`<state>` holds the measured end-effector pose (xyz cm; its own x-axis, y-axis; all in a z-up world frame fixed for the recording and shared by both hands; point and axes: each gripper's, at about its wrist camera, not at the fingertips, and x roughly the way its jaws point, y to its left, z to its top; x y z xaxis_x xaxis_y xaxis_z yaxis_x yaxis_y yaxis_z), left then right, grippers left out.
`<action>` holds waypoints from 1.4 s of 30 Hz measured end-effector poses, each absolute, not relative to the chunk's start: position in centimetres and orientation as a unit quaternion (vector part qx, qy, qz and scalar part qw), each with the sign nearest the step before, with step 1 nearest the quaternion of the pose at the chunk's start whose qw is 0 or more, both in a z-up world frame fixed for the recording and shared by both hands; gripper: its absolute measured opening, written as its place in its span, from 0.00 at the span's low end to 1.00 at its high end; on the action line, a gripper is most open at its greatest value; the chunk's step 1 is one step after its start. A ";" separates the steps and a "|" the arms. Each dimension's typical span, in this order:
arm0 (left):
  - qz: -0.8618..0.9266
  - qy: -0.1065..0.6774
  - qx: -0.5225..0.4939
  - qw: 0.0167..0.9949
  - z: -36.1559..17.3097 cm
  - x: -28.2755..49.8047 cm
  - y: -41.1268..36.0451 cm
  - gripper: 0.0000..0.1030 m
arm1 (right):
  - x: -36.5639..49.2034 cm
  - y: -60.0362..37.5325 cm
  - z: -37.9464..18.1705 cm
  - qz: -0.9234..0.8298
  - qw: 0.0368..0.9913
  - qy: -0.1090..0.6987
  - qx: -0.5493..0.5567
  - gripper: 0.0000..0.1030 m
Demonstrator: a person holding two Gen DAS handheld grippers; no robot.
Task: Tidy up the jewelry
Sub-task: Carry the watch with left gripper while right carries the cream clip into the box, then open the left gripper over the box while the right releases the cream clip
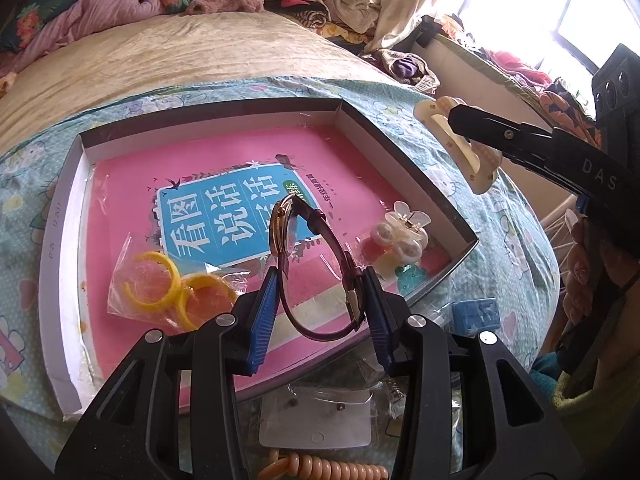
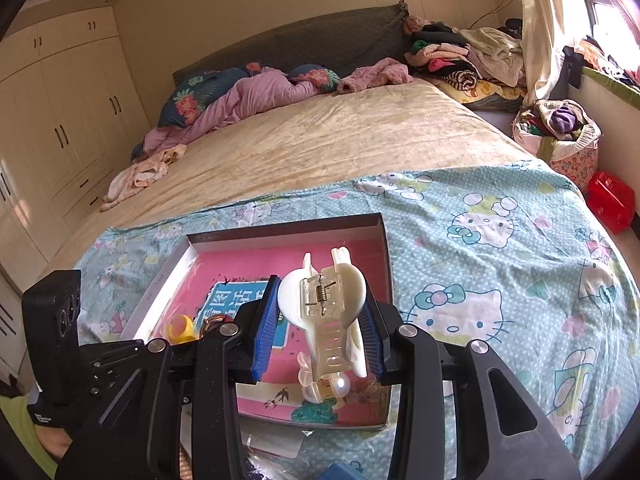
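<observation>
My left gripper [image 1: 320, 280] is shut on a wristwatch [image 1: 286, 232] with a gold case and a dark strap, held on edge above a shallow box [image 1: 66, 240]. The box is lined with a pink book [image 1: 224, 208]. It holds a clear bag of yellow rings [image 1: 168, 288] and a pearl hair clip [image 1: 402, 236]. My right gripper [image 2: 322, 300] is shut on a cream claw hair clip [image 2: 332, 312], above the box's right side [image 2: 386, 248]. In the left wrist view that cream clip [image 1: 460, 148] hangs at the upper right, off one of the right gripper's fingers [image 1: 500, 130].
Before the box's near edge lie a clear earring card [image 1: 316, 416], an orange spiral hair tie [image 1: 320, 470] and a small blue box [image 1: 476, 314]. The box rests on a cartoon-cat sheet [image 2: 480, 240] on a bed. Clothes piles [image 2: 460, 60], a basket [image 2: 560, 132] and a red bag [image 2: 610, 200] are at the right.
</observation>
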<state>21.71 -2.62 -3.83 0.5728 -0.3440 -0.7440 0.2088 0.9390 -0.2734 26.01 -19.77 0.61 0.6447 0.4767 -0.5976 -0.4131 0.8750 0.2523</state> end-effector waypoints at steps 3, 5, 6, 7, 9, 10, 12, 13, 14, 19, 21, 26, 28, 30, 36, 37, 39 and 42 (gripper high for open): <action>-0.157 0.439 -0.075 0.881 -4.2 21.9 -2.7 0.32 | 26.6 -19.6 -0.1 0.247 0.903 0.350 0.044 0.35; -0.157 0.443 -0.074 0.880 -4.5 22.1 -2.7 0.32 | 26.9 -19.3 -0.5 0.249 0.900 0.355 0.040 0.35; -0.157 0.445 -0.075 0.879 -4.7 22.1 -2.7 0.32 | 27.1 -19.2 -0.7 0.249 0.899 0.359 0.038 0.35; -0.156 0.447 -0.074 0.878 -4.8 22.2 -2.7 0.32 | 27.2 -19.0 -1.0 0.250 0.897 0.362 0.036 0.35; -0.156 0.447 -0.076 0.877 -5.1 22.3 -2.6 0.32 | 27.4 -18.7 -1.6 0.249 0.895 0.369 0.032 0.35; -0.156 0.448 -0.076 0.877 -5.1 22.3 -2.6 0.32 | 27.5 -18.6 -1.9 0.250 0.893 0.372 0.031 0.35; -0.154 0.448 -0.075 0.877 -5.2 22.4 -2.5 0.32 | 27.7 -18.4 -2.4 0.249 0.891 0.378 0.030 0.35; -0.153 0.449 -0.076 0.877 -5.3 22.5 -2.4 0.32 | 27.7 -18.4 -2.7 0.248 0.890 0.380 0.030 0.35; -0.151 0.449 -0.077 0.877 -5.4 22.5 -2.2 0.32 | 27.8 -18.4 -2.9 0.247 0.889 0.383 0.030 0.35; -0.147 0.449 -0.078 0.878 -5.6 22.8 -1.9 0.32 | 28.2 -18.2 -4.1 0.244 0.886 0.393 0.026 0.33; -0.146 0.448 -0.079 0.879 -5.6 22.8 -1.9 0.32 | 28.2 -18.0 -4.3 0.241 0.887 0.393 0.022 0.33; -0.144 0.447 -0.079 0.879 -5.6 22.8 -1.9 0.33 | 28.2 -18.0 -4.8 0.241 0.886 0.395 0.019 0.33; -0.144 0.447 -0.079 0.879 -5.6 22.8 -1.9 0.33 | 28.2 -18.1 -4.9 0.241 0.885 0.397 0.020 0.34; -0.144 0.447 -0.079 0.879 -5.6 22.8 -1.9 0.33 | 28.1 -18.3 -4.9 0.241 0.885 0.398 0.027 0.34; -0.144 0.447 -0.078 0.879 -5.7 22.8 -1.9 0.35 | 27.4 -19.1 -4.6 0.237 0.889 0.391 0.039 0.40; -0.144 0.447 -0.078 0.879 -5.6 22.8 -1.9 0.36 | 27.3 -19.3 -4.5 0.236 0.889 0.389 0.041 0.41; -0.143 0.448 -0.077 0.879 -5.6 22.8 -1.9 0.37 | 27.0 -19.7 -4.2 0.233 0.892 0.386 0.044 0.43; -0.142 0.448 -0.077 0.879 -5.5 22.8 -1.9 0.38 | 26.8 -20.1 -4.0 0.233 0.892 0.383 0.053 0.46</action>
